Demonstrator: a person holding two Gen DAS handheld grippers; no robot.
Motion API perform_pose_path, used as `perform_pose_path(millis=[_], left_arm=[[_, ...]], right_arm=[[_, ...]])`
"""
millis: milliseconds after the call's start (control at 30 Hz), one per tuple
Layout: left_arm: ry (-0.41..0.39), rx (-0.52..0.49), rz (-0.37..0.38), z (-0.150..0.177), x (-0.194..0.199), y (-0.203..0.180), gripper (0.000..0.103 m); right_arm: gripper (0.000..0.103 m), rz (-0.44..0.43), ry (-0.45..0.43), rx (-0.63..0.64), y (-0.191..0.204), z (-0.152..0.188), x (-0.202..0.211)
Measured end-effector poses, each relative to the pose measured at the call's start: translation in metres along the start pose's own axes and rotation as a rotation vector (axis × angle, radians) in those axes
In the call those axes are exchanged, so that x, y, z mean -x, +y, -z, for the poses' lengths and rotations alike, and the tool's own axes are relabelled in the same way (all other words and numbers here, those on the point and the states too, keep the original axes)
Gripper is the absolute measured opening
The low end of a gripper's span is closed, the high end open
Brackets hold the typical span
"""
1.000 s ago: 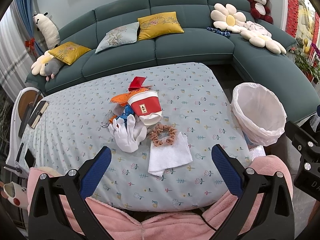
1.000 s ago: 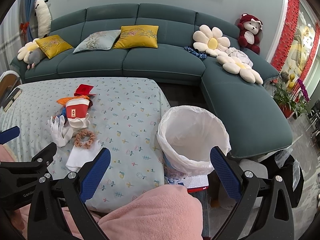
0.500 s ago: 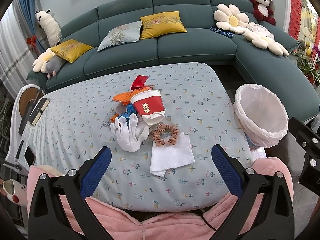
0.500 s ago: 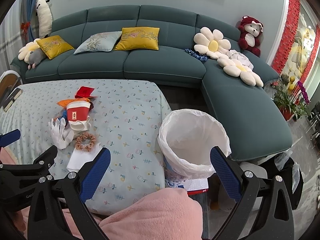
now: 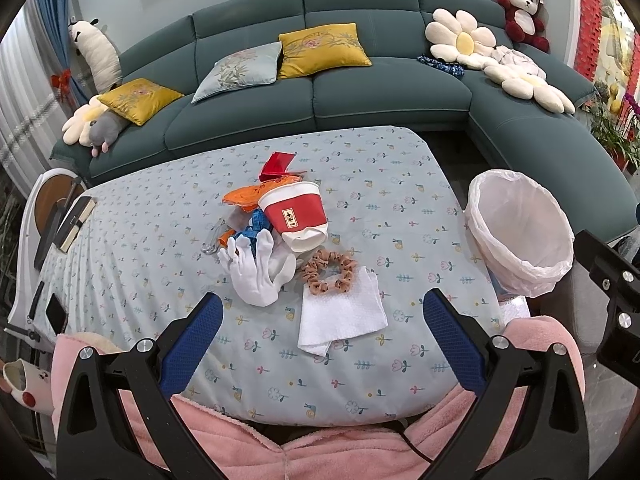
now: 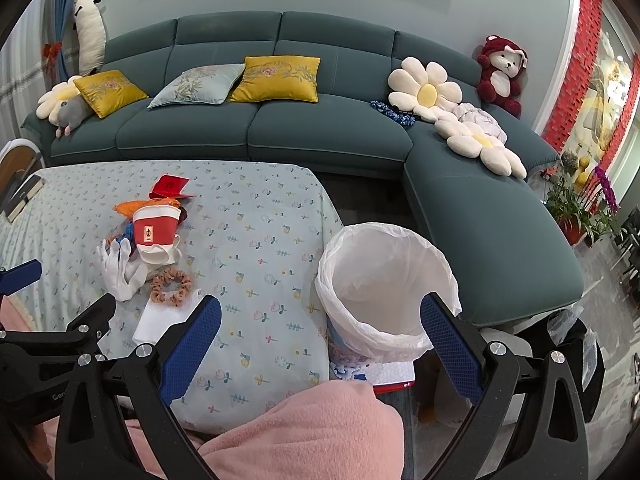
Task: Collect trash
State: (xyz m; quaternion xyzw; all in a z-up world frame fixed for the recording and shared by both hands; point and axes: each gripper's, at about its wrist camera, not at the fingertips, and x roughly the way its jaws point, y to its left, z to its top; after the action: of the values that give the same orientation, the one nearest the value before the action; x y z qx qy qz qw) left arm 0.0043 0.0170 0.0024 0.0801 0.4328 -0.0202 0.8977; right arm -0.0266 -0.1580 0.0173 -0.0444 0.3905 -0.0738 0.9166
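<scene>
Red and white paper cup (image 5: 295,216) is lying tipped on its side at the middle of the bench (image 5: 400,184), its crushed base touching a white glove (image 5: 256,272) that is sprawling just in front of it. Orange wrappers (image 5: 250,196) and a red folded card (image 5: 277,165) are sitting behind the cup, with blue scraps (image 5: 256,226) wedged between the cup and the glove. A brown scrunchie (image 5: 329,272) is resting partly on a folded white napkin (image 5: 340,312), just beside the glove on the near side. The bench is wearing a pale blue cloth printed with small flowers. Off its right edge a bin lined with a white bag (image 6: 386,280) is standing empty and open-mouthed, near the corner of a teal sofa (image 6: 328,132) carrying yellow cushions and flower-shaped pillows. The left tongs (image 5: 320,340) are hovering over the near edge of the bench with blue pads spread wide, gripping nothing, the napkin lying between them in view. The right tongs (image 6: 320,340) are likewise gaping and holding nothing, framing the bin. Pink fleece (image 5: 328,456) on the person's lap is filling the bottom of both views.
</scene>
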Motion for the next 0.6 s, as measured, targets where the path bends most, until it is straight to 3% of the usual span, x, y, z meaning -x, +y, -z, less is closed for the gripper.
perform_pose_path(millis=[600], left_arm=[[-0.04,0.018,0.062,-0.007,-0.008,0.016,0.096]], right_arm=[[0.096,-0.008,-0.029,-0.03,0.006,-0.002,-0.005]])
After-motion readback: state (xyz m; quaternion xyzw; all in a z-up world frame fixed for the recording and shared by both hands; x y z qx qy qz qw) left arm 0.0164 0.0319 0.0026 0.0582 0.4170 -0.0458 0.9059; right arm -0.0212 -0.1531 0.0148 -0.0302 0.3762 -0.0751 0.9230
